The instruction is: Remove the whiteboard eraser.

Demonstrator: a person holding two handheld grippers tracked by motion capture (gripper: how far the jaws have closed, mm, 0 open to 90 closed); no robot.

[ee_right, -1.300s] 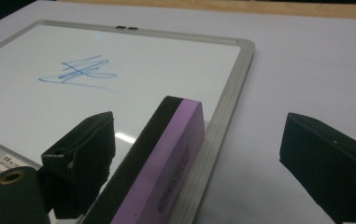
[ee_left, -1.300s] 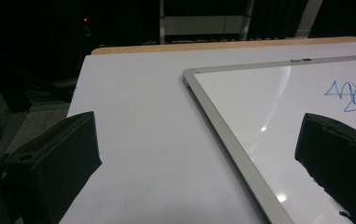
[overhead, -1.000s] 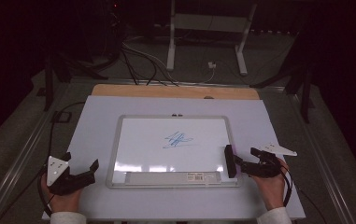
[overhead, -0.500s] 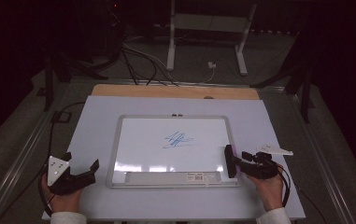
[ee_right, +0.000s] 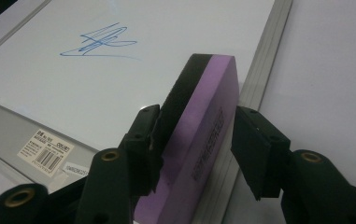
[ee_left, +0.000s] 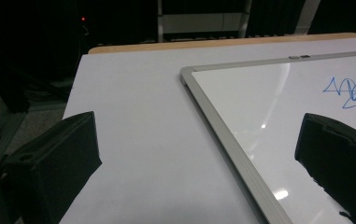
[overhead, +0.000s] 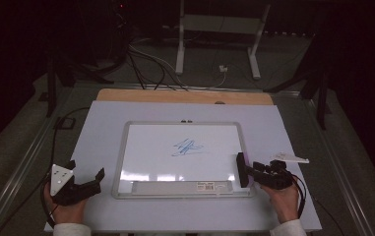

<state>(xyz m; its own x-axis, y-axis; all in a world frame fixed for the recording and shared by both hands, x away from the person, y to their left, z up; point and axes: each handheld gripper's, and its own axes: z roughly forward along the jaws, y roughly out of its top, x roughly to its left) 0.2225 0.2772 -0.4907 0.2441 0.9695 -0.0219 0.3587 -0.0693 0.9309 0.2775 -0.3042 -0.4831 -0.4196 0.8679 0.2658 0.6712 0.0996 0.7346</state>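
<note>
Right gripper has its jaws set around a purple eraser with a black felt face. The left jaw presses the felt side; the right jaw stands just off the purple side, a narrow gap showing, so whether the grip is firm cannot be told. In the high view the eraser stands on edge at the right rim of the whiteboard, near its lower right corner, with the right gripper behind it in the person's right hand. A blue scribble sits near the middle of the whiteboard, well apart from the eraser. Left gripper rests on the white table just left of the whiteboard's lower left corner, jaws wide apart, holding nothing. In the left gripper view, bare table and the whiteboard frame lie between them.
</note>
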